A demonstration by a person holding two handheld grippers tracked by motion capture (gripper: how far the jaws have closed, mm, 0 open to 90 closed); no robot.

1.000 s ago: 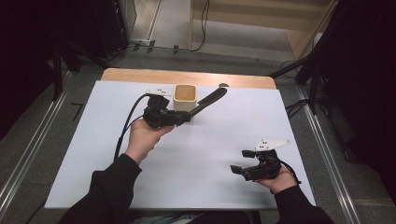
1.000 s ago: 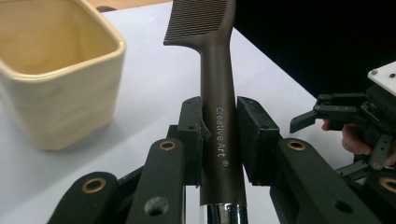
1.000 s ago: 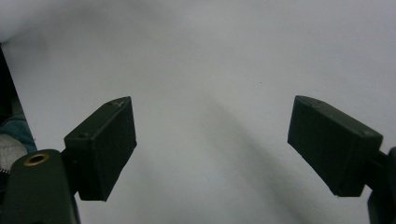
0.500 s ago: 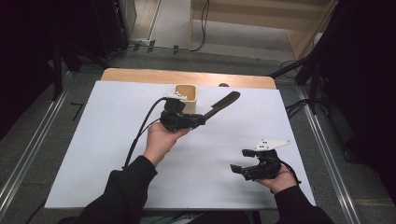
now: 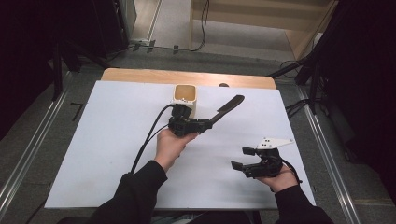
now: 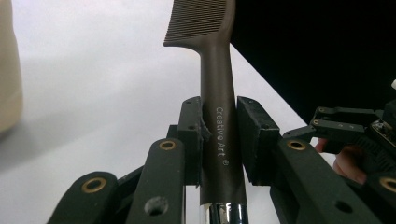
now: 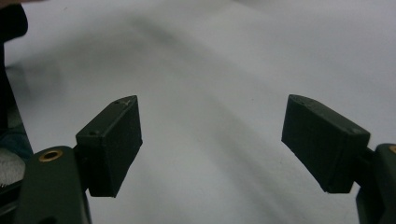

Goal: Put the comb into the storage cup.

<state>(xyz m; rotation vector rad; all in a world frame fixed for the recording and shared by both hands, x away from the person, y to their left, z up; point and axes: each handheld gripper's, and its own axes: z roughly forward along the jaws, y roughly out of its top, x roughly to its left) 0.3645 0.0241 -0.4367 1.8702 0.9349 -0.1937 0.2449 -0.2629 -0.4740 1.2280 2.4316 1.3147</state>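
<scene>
Lying under it all is the big white table [image 5: 107, 154], and near its far edge stands a tan cup [image 5: 185, 98]. Just beside the cup, the left gripper [image 5: 205, 123] squeezes a dark comb [image 5: 227, 106] by its handle, held up off the table. That comb looks light, thin and stiff, maybe a bit slippery, so the plain handle is the best place to hold. Its long side points away to the right, teeth end first. Resting nearer, the right gripper [image 5: 243, 158] holds nothing; its jaws stand wide and have just been closing a little.
</scene>
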